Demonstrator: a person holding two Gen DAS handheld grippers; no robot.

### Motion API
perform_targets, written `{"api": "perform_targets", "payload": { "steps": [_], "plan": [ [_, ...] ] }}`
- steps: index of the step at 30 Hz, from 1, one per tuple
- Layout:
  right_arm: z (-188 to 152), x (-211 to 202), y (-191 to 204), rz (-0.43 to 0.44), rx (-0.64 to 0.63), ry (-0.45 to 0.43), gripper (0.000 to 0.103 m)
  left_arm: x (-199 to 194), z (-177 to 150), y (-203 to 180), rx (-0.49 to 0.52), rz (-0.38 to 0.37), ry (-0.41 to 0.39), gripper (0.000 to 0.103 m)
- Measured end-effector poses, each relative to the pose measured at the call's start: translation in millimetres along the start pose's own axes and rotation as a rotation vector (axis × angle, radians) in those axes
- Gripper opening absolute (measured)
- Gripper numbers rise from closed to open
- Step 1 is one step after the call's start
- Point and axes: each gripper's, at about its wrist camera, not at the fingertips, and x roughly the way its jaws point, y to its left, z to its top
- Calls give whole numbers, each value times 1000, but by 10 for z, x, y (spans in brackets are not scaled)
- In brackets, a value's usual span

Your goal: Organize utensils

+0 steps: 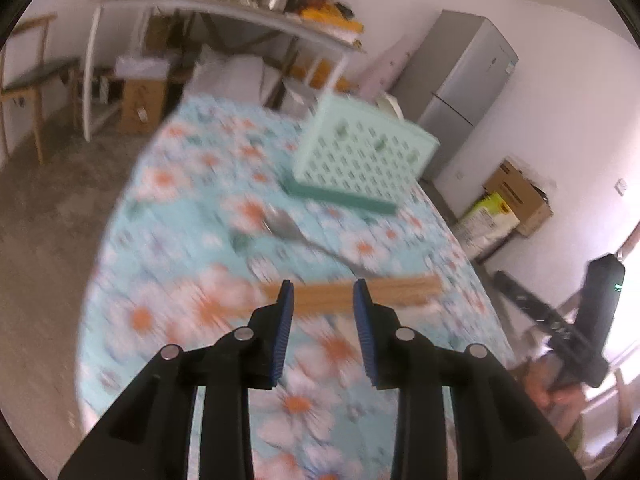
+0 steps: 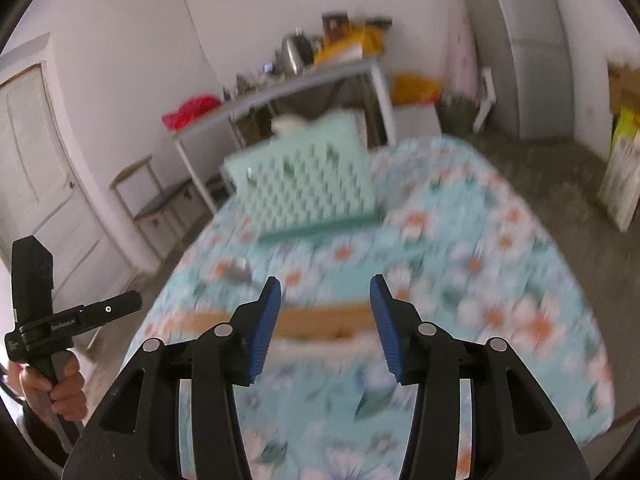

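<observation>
A table under a blue flowered cloth (image 1: 192, 216) fills a white-walled room, both views smeared by motion. The left claw (image 1: 324, 294) hangs above the cloth with its blue-padded jaws apart and nothing between them; the right claw (image 2: 325, 295) likewise stands released, its gap wider, gripping nothing. Just past each claw's tips, at twelve o'clock, wooden chopsticks (image 1: 384, 292) lie crosswise on the cloth. Beyond them, a metal spoon (image 1: 288, 228) rests on the cloth, bowl toward ten o'clock in the left view. Farther out, at one o'clock from the left claw, a mint-green slotted basket (image 1: 360, 160) sits on a darker green tray (image 1: 340, 196), the spoon near its edge but apart from it. At the rim of the scene stand a cluttered grey shelf table (image 1: 224, 8), a grey fridge (image 1: 464, 76) at two o'clock and cardboard boxes (image 1: 520, 196). A hand (image 2: 60, 392) grips the left claw's handle at eight o'clock in the right view.
</observation>
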Motion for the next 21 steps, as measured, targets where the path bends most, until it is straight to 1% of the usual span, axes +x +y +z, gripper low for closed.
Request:
{"api": "perform_targets", "payload": {
  "steps": [3,6,9,13,17,19,21],
  "plan": [
    [-108,49,-30,0,28,50,45,179,-160,-58,-48,-62,64,29],
    [-98,117,-52,-7,39,73,45,379,-287,-69,-129,-113,129,29],
    [-104,115,-58,-1,40,77,45,538,-369,-64,-194,-124,178,29],
    [-111,123,-63,8,42,79,45,642,-392,-9,-278,-140,186,29],
    [-149,140,-82,10,51,85,45,717,-362,48,-348,-138,195,27],
    [-168,141,-91,3,50,87,45,768,-341,51,-371,-117,204,24],
    [-185,139,-110,1,50,91,45,796,-330,41,-384,-94,209,16]
  ]
}}
